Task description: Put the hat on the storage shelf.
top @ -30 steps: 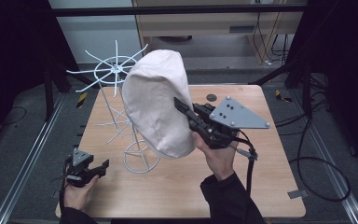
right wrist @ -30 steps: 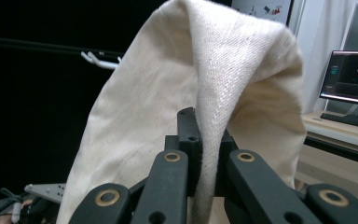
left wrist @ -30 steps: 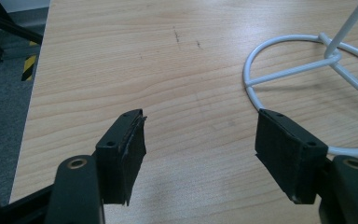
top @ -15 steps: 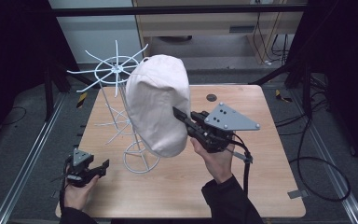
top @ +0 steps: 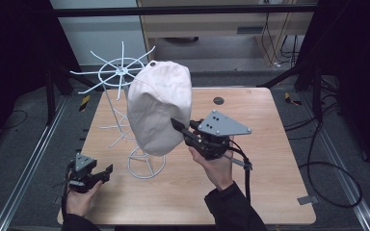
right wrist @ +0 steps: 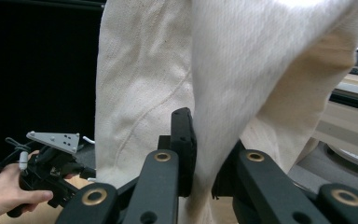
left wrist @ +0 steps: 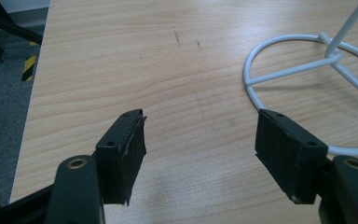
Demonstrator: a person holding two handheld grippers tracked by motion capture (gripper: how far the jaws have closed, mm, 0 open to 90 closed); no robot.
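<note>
High view: the right tongs (top: 179,126), their jaws just easing apart around the cap (top: 160,108), have lowered it onto the wire stand (top: 146,167). Beside that stand's base, the left tongs (top: 107,169) wait open and empty, so release looks near.

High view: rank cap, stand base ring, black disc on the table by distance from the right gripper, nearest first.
1. Cap: clamped in the right gripper, on its left.
2. Base ring: lower left, under the cap.
3. Black disc: far table edge, behind the gripper.
</note>
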